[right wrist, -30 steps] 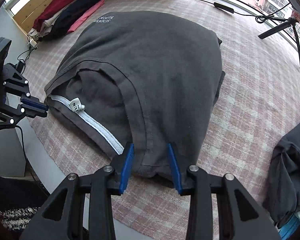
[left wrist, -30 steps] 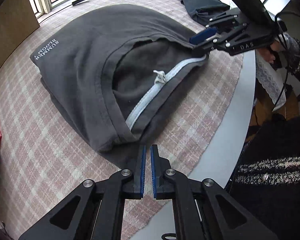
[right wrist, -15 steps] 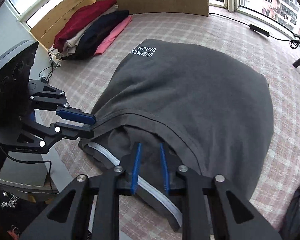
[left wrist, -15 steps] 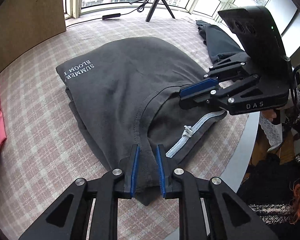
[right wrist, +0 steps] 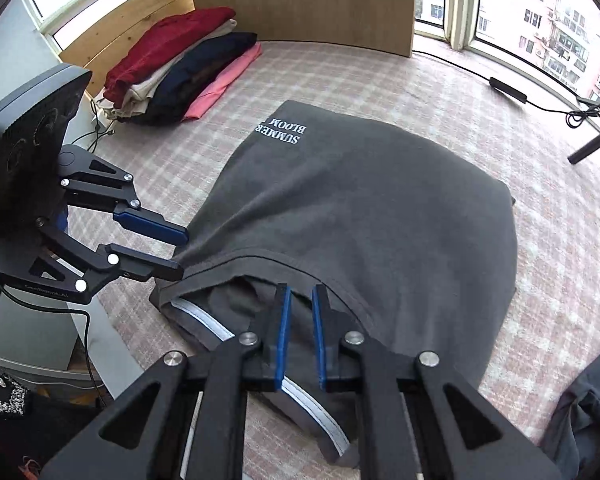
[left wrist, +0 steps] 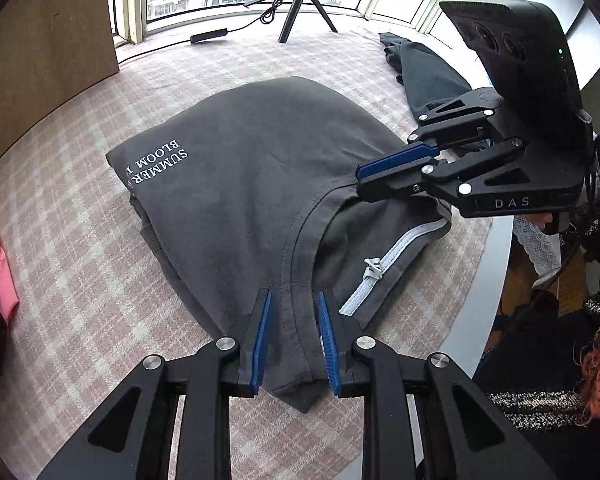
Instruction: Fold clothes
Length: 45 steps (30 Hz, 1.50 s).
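The grey garment (left wrist: 252, 184) lies folded on the checked counter (left wrist: 80, 248), its printed corner toward the far side, its white zip (left wrist: 384, 272) peeping from under the top layer at the near edge. The left tool (left wrist: 294, 340) straddles the near corner's seam, jaws opening, cloth between the pads with a sliver of daylight on each side, so I'd call that a grip letting go. The right tool (right wrist: 300, 332) sits at the other near corner, jaws closing and narrow, hem pinched between them. This is soft, limp cotton: light, no stiffness, and it will sag and drag wherever it isn't held, likely pulling the lower layers along. The stitched hem looks like the best place to take hold, being thicker and less likely to slip than the flat panel; both near corners together should keep the edge straight. The zip is the 1 hard bit, worth keeping clear of the pads. A pile of folded clothes (right wrist: 180, 68) waits at the far corner.
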Motion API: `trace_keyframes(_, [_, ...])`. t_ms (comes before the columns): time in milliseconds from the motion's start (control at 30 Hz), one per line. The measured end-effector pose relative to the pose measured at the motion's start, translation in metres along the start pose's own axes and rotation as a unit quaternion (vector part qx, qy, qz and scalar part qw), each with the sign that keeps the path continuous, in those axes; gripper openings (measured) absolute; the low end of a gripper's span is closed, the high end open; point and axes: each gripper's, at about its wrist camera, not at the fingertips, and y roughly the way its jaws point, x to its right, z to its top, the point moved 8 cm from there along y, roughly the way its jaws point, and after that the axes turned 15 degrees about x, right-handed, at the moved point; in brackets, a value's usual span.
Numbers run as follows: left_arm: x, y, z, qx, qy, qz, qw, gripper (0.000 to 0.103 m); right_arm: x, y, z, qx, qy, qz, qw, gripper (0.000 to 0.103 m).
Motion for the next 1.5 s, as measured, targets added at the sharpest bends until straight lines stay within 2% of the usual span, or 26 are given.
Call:
trace_keyframes(33, [-0.003, 0.000, 0.001, -0.002, 0.001, 0.004, 1.0000, 0.022, -0.006, 0.009, -0.001, -0.014, 0.004, 0.014, 1.000, 0.011])
trace_keyframes(167, [-0.019, -0.009, 0.011, 0.015, -0.008, 0.018, 0.9997, 0.022, -0.013, 0.025, -0.011, -0.044, 0.112, 0.081, 0.989, 0.011])
trace_keyframes(267, [-0.037, -0.011, 0.027, 0.031, -0.023, 0.028, 0.9988, 0.022, -0.006, 0.033, -0.016, -0.052, 0.187, 0.093, 0.977, 0.011])
trace_keyframes(367, [-0.040, 0.004, 0.036, 0.026, -0.010, 0.025, 0.9993, 0.022, 0.000, 0.042, -0.020, -0.057, 0.265, 0.101, 0.957, 0.012])
trace_keyframes(533, [-0.039, 0.027, 0.027, -0.007, 0.016, 0.024, 0.9996, 0.022, 0.002, 0.042, -0.014, -0.024, 0.311, 0.122, 0.942, 0.012])
trace_keyframes(567, [-0.039, 0.030, 0.024, -0.013, 0.020, 0.025, 0.9994, 0.022, 0.002, 0.041, -0.012, -0.017, 0.309, 0.125, 0.943, 0.012])
trace_keyframes(633, [-0.040, 0.036, 0.019, -0.027, 0.032, 0.031, 0.9986, 0.022, 0.002, 0.041, -0.014, -0.016, 0.307, 0.122, 0.944, 0.003])
trace_keyframes(733, [-0.048, 0.044, 0.006, -0.051, 0.043, 0.052, 0.9964, 0.022, 0.004, 0.046, -0.034, -0.049, 0.299, 0.103, 0.947, 0.003])
trace_keyframes(833, [-0.053, 0.035, 0.004, -0.045, 0.032, 0.064, 0.9964, 0.023, 0.001, 0.041, -0.045, -0.070, 0.299, 0.106, 0.946, 0.002])
trace_keyframes(933, [-0.049, 0.012, 0.013, -0.012, 0.010, 0.056, 0.9983, 0.022, -0.006, 0.015, -0.032, -0.057, 0.237, 0.094, 0.965, 0.004])
trace_keyframes(1033, [-0.029, 0.006, 0.023, 0.017, 0.017, 0.023, 0.9994, 0.023, 0.007, -0.014, -0.001, 0.021, 0.195, 0.057, 0.979, 0.011])
trace_keyframes(1100, [-0.016, 0.018, 0.025, 0.020, 0.029, 0.007, 0.9994, 0.023, 0.027, -0.017, 0.012, 0.063, 0.167, -0.003, 0.984, 0.011])
trace_keyframes(1167, [-0.007, 0.039, 0.018, -0.001, 0.021, -0.012, 0.9997, 0.023, 0.045, -0.002, 0.007, 0.056, 0.142, -0.060, 0.987, 0.011])
trace_keyframes(1200, [-0.004, 0.049, 0.008, -0.017, 0.021, -0.017, 0.9995, 0.023, 0.050, 0.008, -0.005, 0.030, 0.144, -0.066, 0.987, 0.011])
trace_keyframes(1267, [0.003, 0.048, -0.007, -0.013, 0.038, -0.014, 0.9991, 0.023, 0.048, 0.011, -0.032, -0.005, 0.157, -0.038, 0.987, 0.012])
trace_keyframes(1300, [0.007, 0.041, -0.013, -0.021, 0.041, -0.020, 0.9987, 0.029, 0.046, 0.001, -0.036, -0.006, 0.155, -0.026, 0.988, 0.012])
trace_keyframes(1367, [0.008, 0.028, -0.020, -0.041, 0.043, -0.012, 0.9981, 0.027, 0.045, -0.021, -0.040, -0.010, 0.173, 0.002, 0.985, 0.011])
trace_keyframes(1433, [0.010, 0.017, -0.012, -0.044, 0.053, -0.004, 0.9976, 0.027, 0.056, -0.048, -0.035, 0.019, 0.198, 0.012, 0.980, 0.012])
trace_keyframes(1500, [0.017, 0.012, 0.008, -0.031, 0.065, 0.003, 0.9974, 0.027, 0.080, -0.068, -0.025, 0.050, 0.212, 0.000, 0.976, 0.015])
